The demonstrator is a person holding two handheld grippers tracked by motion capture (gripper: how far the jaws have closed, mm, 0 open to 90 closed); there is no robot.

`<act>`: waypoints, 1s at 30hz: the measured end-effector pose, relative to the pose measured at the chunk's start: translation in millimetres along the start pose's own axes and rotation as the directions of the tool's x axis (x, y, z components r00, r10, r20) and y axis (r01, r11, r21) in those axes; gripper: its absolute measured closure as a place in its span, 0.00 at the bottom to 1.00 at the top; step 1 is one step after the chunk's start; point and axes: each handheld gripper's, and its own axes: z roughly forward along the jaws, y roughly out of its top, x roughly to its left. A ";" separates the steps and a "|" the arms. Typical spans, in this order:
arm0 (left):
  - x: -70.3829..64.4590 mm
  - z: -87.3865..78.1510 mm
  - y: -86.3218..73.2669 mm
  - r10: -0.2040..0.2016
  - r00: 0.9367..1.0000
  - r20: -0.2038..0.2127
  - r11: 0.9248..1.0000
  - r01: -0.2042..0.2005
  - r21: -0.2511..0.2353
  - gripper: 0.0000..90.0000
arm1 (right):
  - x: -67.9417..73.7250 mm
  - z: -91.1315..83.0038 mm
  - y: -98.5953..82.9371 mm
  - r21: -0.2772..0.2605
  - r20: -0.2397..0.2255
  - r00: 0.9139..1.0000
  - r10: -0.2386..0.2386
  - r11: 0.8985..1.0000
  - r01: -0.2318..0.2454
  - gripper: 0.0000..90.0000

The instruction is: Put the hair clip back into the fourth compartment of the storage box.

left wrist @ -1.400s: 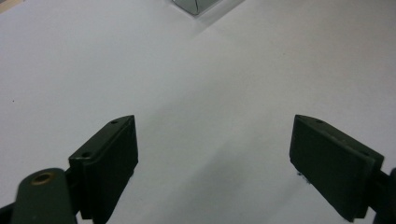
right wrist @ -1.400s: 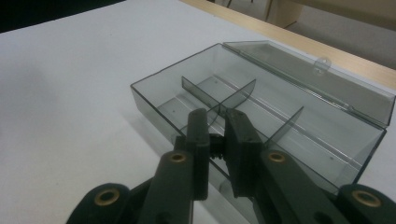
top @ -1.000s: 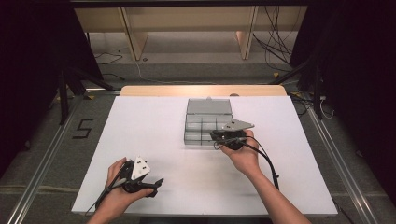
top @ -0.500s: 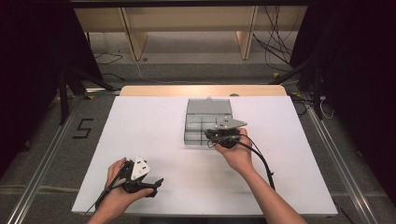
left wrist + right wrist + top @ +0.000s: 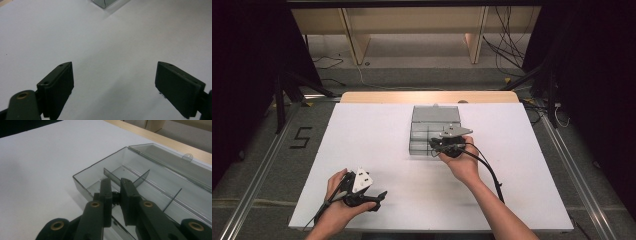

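Observation:
A clear plastic compartment box (image 5: 418, 148) with its lid (image 5: 435, 113) folded back lies on the white table (image 5: 377, 135) past the middle. Thin dividers (image 5: 113, 175) split the box (image 5: 87, 176) into sections. My right gripper (image 5: 434, 145) hovers at the box's near edge, above a front compartment. Its jaws are nearly together, and this gripper (image 5: 115, 181) is shut on a small dark part (image 5: 115, 197) that is too small to name. Near the table's front left, my left gripper (image 5: 379, 197) rests low and is open, with nothing inside it (image 5: 113, 68).
A bare wooden strip (image 5: 427, 96) runs along the table's far edge. Floor with cables (image 5: 507, 55) and wooden legs lies beyond it. A corner of the box (image 5: 105, 3) shows at the top of the left gripper view.
My right gripper has shifted slightly left along the box's near edge, still shut. The left gripper has stayed put.

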 end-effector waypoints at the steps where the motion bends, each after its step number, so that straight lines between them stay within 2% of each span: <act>1: 0.1 -0.2 0.1 0.000 1.000 0.000 1.000 0.000 0.001 0.17 | 0.0 0.0 0.0 0.000 0.000 1.000 0.000 1.000 0.000 0.90; 30: 0.3 -0.3 -0.1 0.000 1.000 0.001 1.000 0.000 0.001 0.17 | 8.3 18.5 10.1 0.013 -0.003 1.000 0.014 1.000 -0.014 0.90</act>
